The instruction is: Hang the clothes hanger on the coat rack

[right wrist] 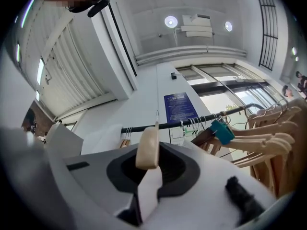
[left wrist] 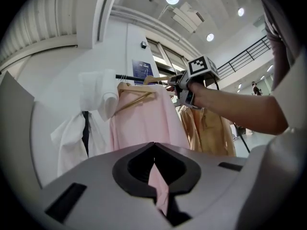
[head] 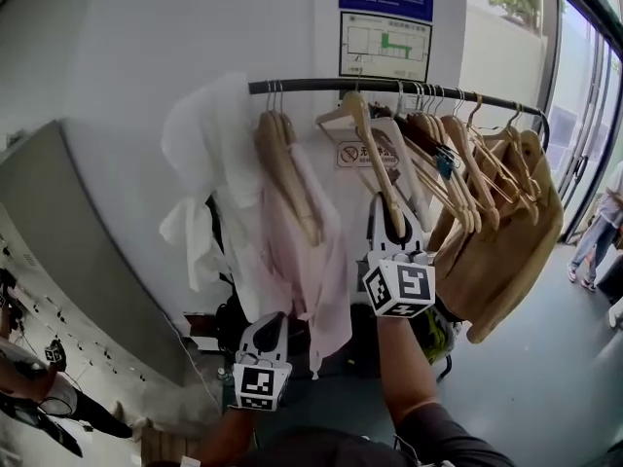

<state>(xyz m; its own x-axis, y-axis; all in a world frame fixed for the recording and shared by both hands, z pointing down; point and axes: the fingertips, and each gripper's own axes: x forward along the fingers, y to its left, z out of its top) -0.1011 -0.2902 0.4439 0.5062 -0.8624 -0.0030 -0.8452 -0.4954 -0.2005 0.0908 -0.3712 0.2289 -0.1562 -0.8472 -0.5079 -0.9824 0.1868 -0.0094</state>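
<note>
My right hand-held gripper (head: 394,236) is clamped on the wooden hanger (head: 375,163) at its lower arm, with the hook up by the rail (head: 311,85). I should lift until the hook clears the rail, then settle it on. My left hand-held gripper (head: 265,327) pinches the pink shirt (head: 316,261) aside.

our left gripper (head: 265,324) and right gripper (head: 394,230) have pale grey shells and black-and-white marker cubes (head: 399,288); our sleeve (head: 443,434) is dark.

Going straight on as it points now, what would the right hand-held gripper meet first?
Probably the black rail, with the held wooden hanger leading; depth is unclear.
</note>
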